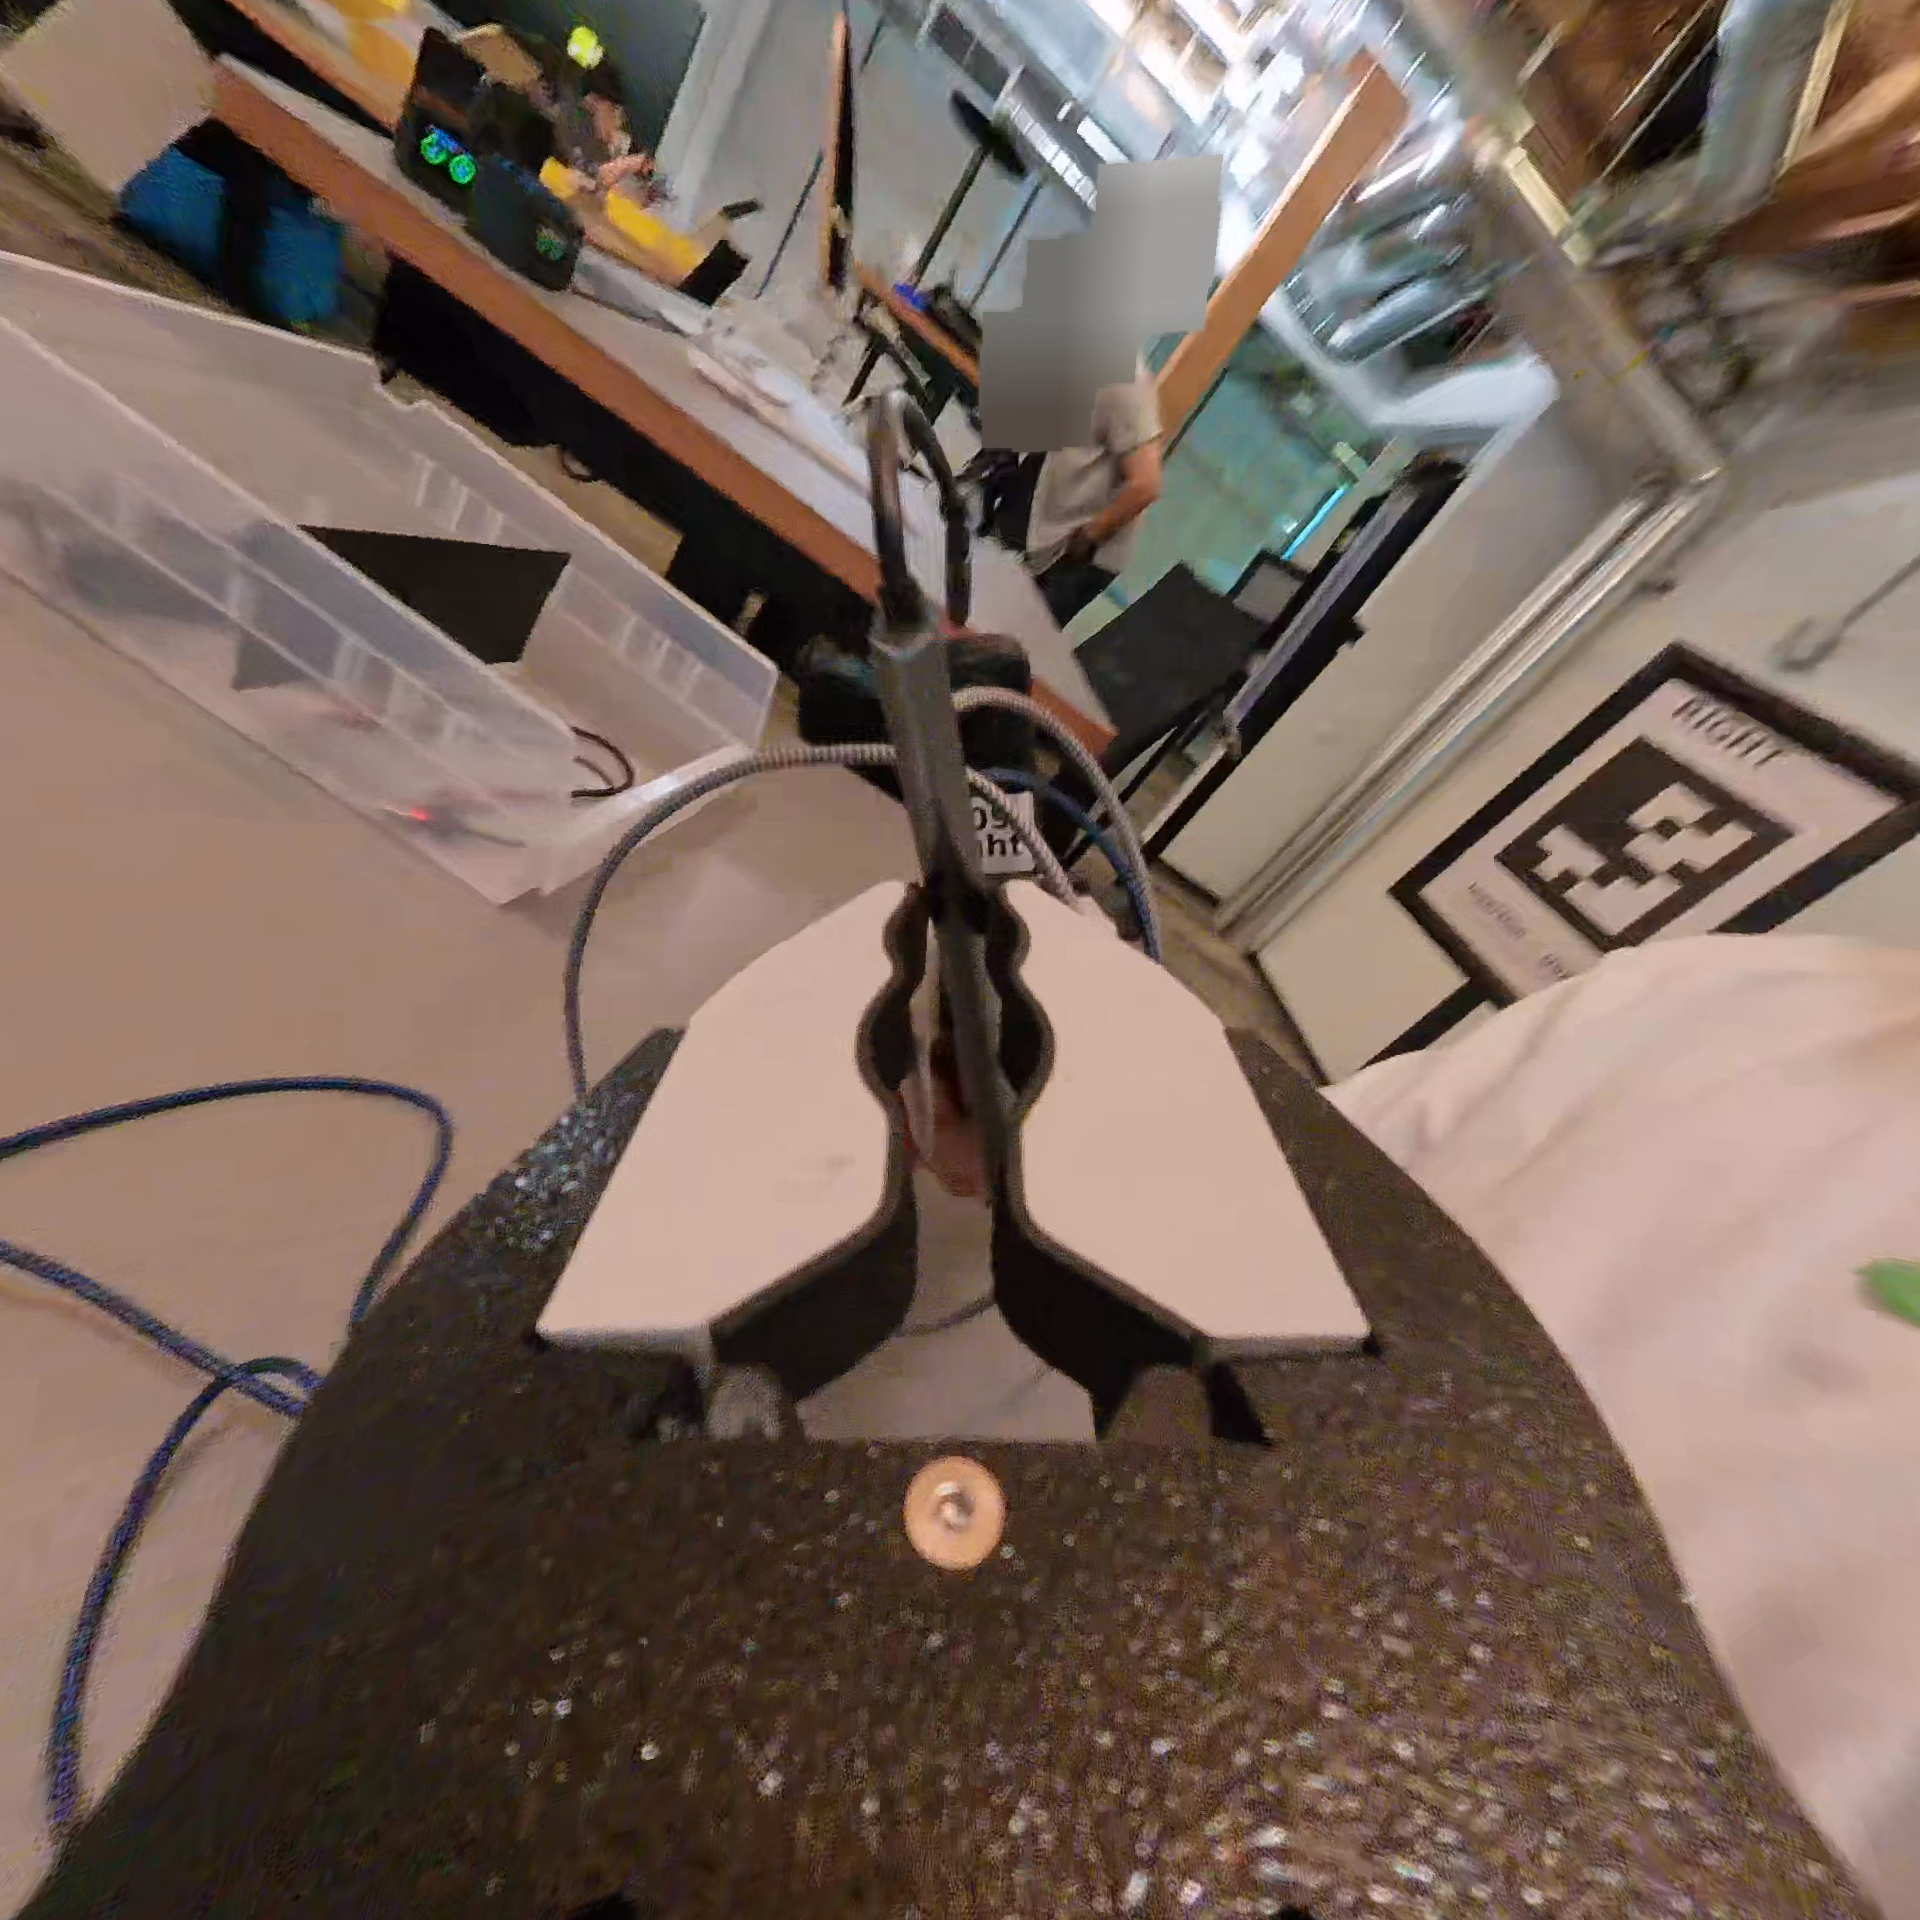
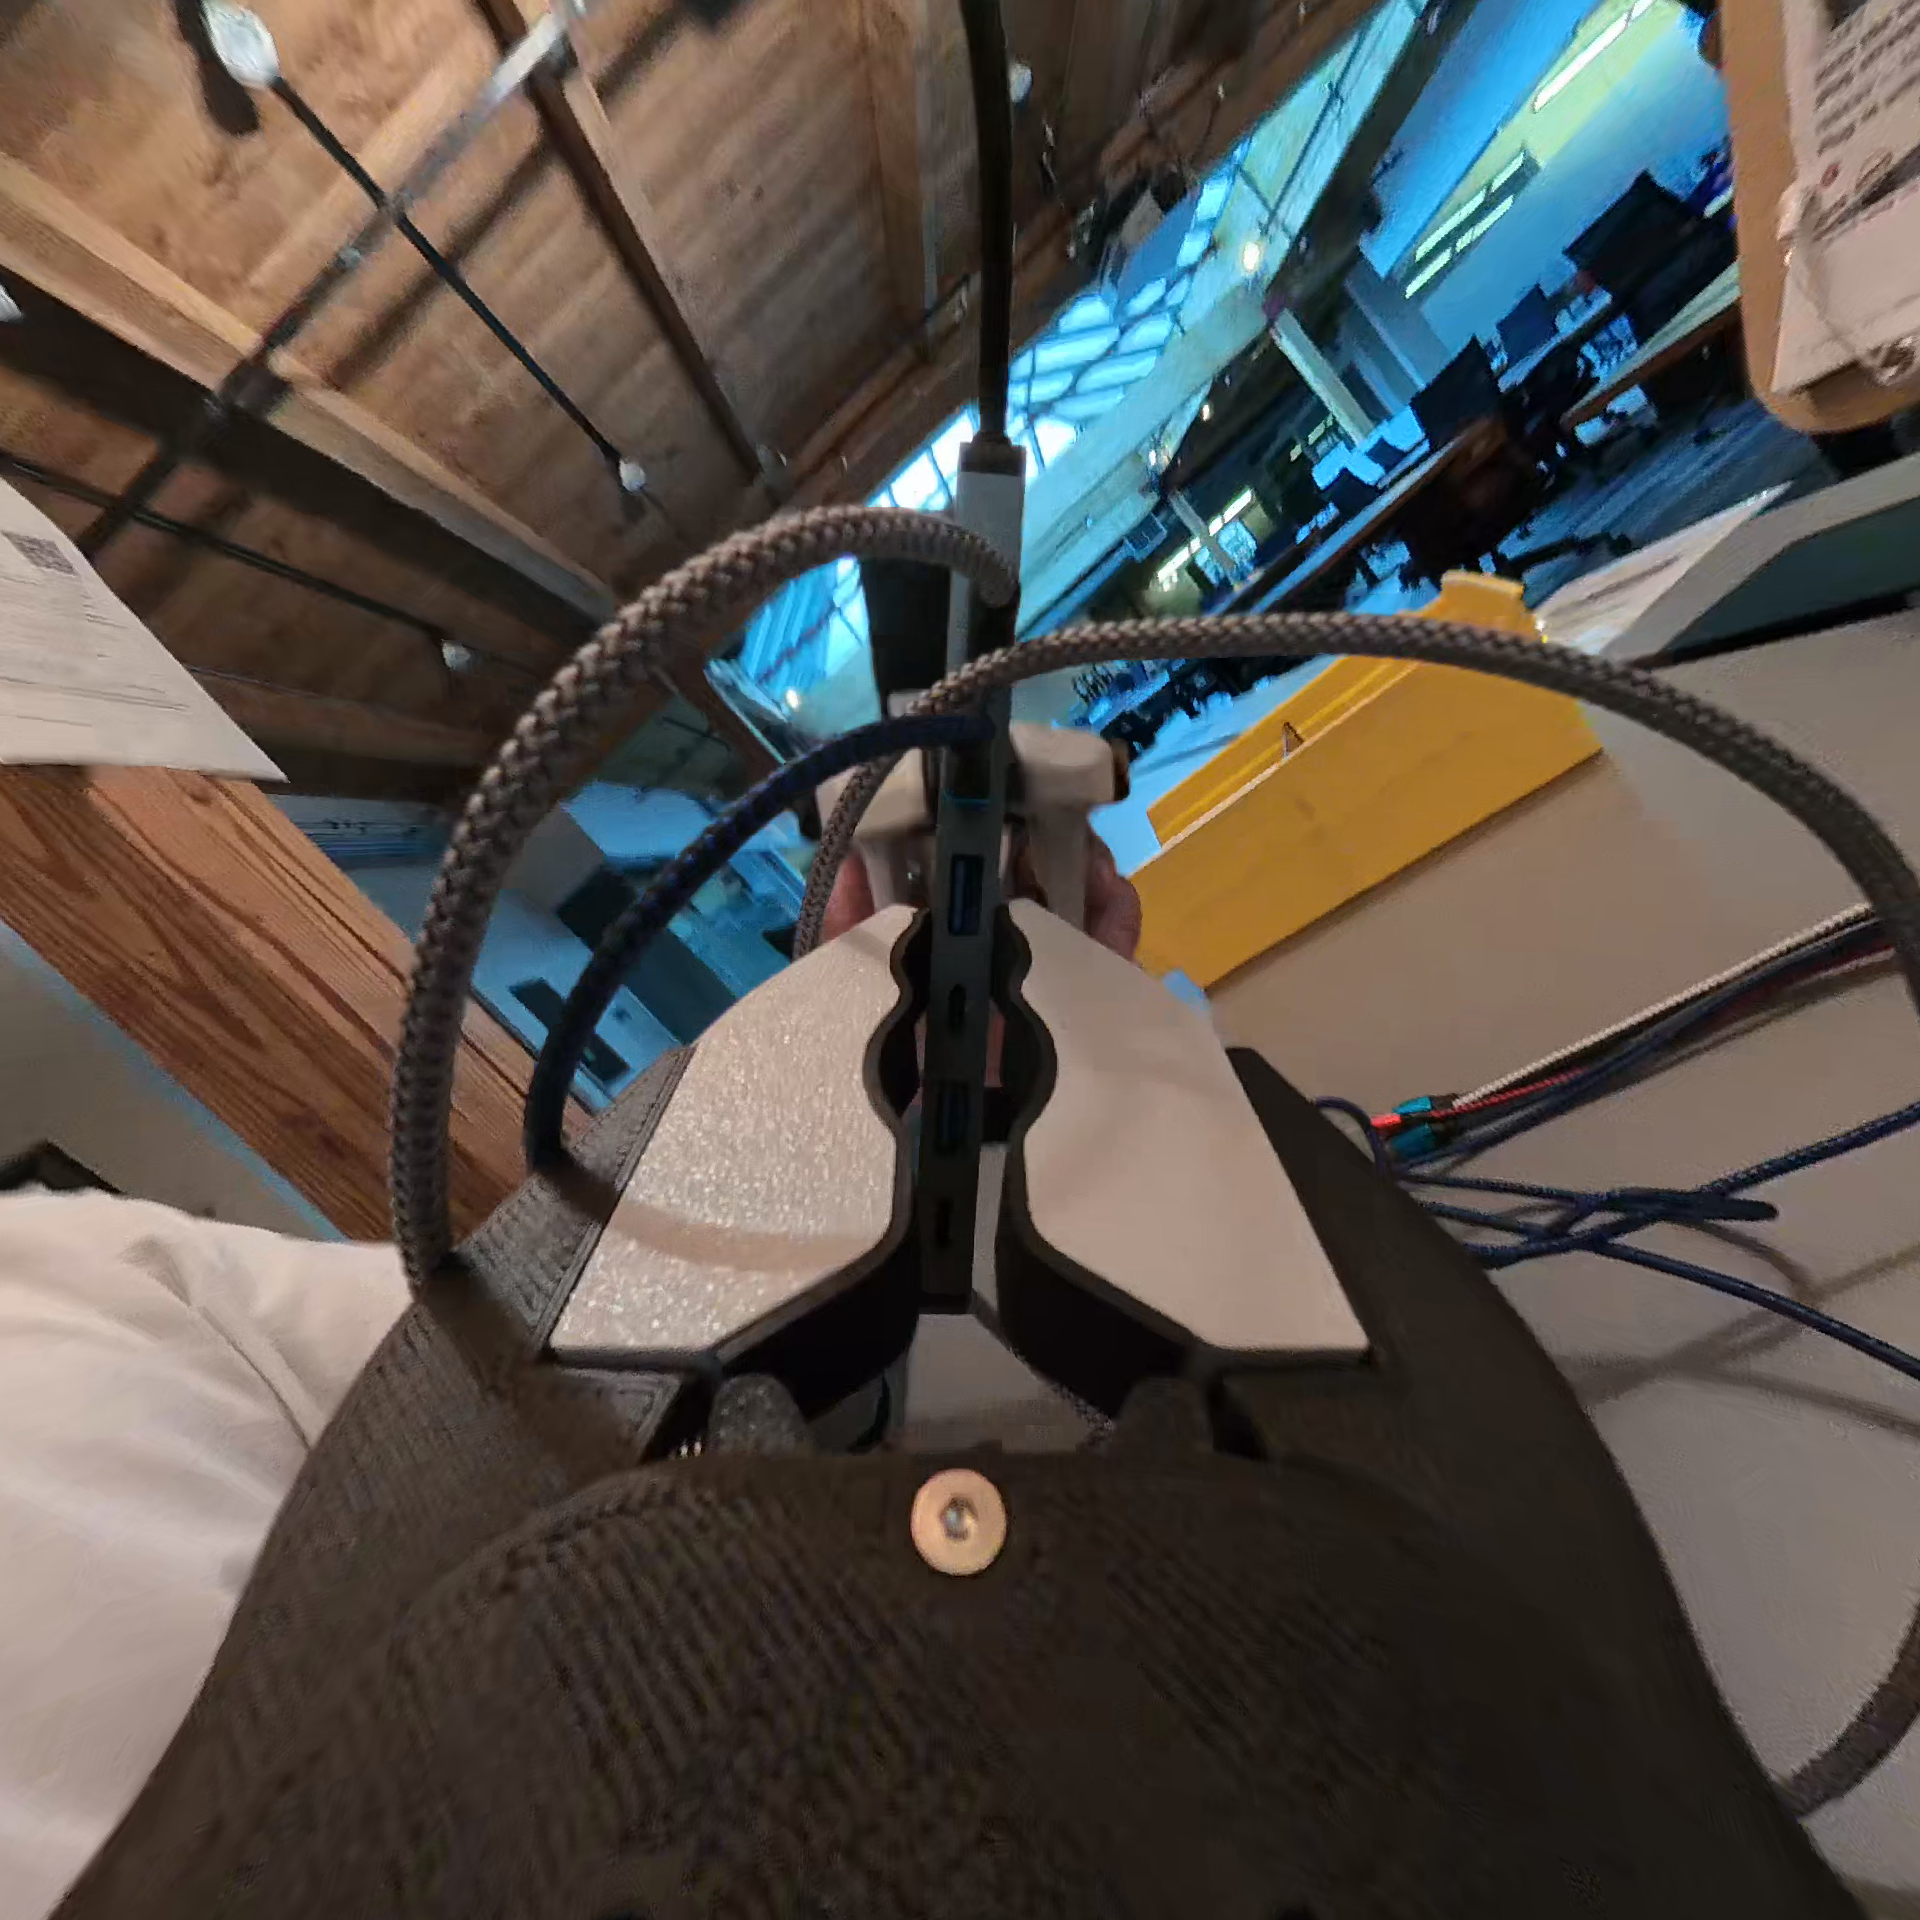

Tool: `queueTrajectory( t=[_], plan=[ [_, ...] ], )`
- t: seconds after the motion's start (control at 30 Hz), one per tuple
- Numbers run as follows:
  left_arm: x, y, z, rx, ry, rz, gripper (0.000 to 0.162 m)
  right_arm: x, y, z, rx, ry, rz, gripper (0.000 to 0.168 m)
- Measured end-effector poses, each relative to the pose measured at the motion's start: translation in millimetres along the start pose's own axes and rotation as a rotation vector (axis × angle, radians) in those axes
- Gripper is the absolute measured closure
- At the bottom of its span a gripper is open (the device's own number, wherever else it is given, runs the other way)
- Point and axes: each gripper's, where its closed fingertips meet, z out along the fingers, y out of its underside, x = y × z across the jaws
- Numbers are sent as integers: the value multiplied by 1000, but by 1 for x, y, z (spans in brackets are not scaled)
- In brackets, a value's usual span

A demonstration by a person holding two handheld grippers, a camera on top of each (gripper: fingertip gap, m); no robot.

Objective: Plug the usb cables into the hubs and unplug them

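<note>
My left gripper (image 1: 961, 904) is shut on a thin grey USB hub (image 1: 925, 727), seen edge-on and standing up past the fingertips. A black lead (image 1: 896, 488) loops from its top. A grey braided cable (image 1: 727, 771) and a blue cable (image 1: 1091, 821) reach it. My right gripper (image 2: 961, 914) is shut on the same hub (image 2: 956, 1039), whose blue ports face the camera. Two grey braided cables (image 2: 582, 707) (image 2: 1558, 649) and a blue cable (image 2: 727, 821) arc to its upper part. Each gripper shows beyond the hub in the other's view (image 1: 997, 717) (image 2: 1060, 779).
A clear plastic bin (image 1: 364, 644) sits at the left on the pale table (image 1: 260, 987), with a loose blue cable (image 1: 312, 1096) nearer. A marker board (image 1: 1642, 852) leans at the right. A yellow block (image 2: 1351, 800) and tangled cables (image 2: 1558, 1184) lie to the right. A person (image 1: 1101, 488) sits far off. Less than 4 cm separates the two grippers' tips.
</note>
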Motion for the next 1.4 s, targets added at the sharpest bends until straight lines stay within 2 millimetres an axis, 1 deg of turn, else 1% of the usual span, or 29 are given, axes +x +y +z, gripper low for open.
queueTrajectory(
  t=[0.07,0.13,0.23,0.33,0.4,0.43,0.5,0.53,0.6,0.67,0.7,0.73,0.77,0.8,0.83,0.87,0.9,0.93,0.97,1.0,1.03,1.07,1.17,1.23,1.27,1.33,1.4],
  plan=[
    [0,-3,-1,62,74,-64,152,3,13,4,-86,41,-62,157],
    [-1,4,5,40,97,-103,152,9,20,7,-117,105,-129,157],
    [-5,6,8,55,78,-135,152,14,18,6,-92,118,-110,157],
    [-10,8,8,49,94,-245,152,18,18,6,-79,141,-97,157],
    [-13,12,5,9,99,-300,152,19,21,5,-106,148,-104,155],
    [-17,15,3,-11,78,-326,152,24,20,3,-116,176,-131,153],
    [-21,14,-4,-24,61,-365,152,31,10,-7,-99,240,-200,139],
    [-21,14,-9,-32,53,-370,152,31,5,-10,-88,246,-207,138],
    [-21,16,-15,-74,27,-338,152,24,0,-13,-84,204,-178,137],
    [-18,14,-18,-91,22,-314,152,22,2,-14,-101,180,-158,135],
    [-16,13,-20,-103,17,-294,152,23,8,-15,-151,181,-165,132],
    [-16,13,-21,-116,1,-266,152,27,18,-20,-245,193,-176,131],
    [-17,12,-24,-130,-26,-231,152,36,25,-29,-338,235,-194,130],
    [-17,12,-28,-142,-54,-194,152,49,25,-41,-389,310,-224,127],
    [-17,10,-32,-150,-79,-158,152,59,17,-53,-390,378,-263,125],
    [-17,9,-35,-154,-106,-124,152,63,5,-63,-347,414,-291,126],
    [-16,8,-38,-161,-124,-93,152,59,-11,-68,-271,414,-293,130],
    [-14,9,-39,-172,-128,-65,152,50,-26,-69,-182,378,-278,137],
    [-11,10,-38,-182,-123,-38,152,36,-37,-67,-108,318,-271,143],
    [-8,10,-36,-187,-111,-14,152,25,-43,-63,-66,280,-291,138],
    [-4,12,-35,-193,-90,4,152,19,-48,-61,-37,288,-341,136],
    [-2,14,-33,-203,-75,15,152,16,-52,-59,-28,321,-405,139],
    [-4,22,-29,-249,-109,63,152,-5,-48,-52,-125,389,-648,137],
    [-7,26,-28,-262,-144,77,152,-28,-41,-47,-204,376,-847,136],
    [-8,26,-27,-254,-152,77,152,-37,-36,-44,-227,365,-912,140],
    [-10,26,-25,-244,-155,80,152,-43,-27,-37,-265,365,-963,141],
    [-14,25,-24,-236,-194,97,152,-46,-16,-29,-298,325,-1019,140]
  ],
)
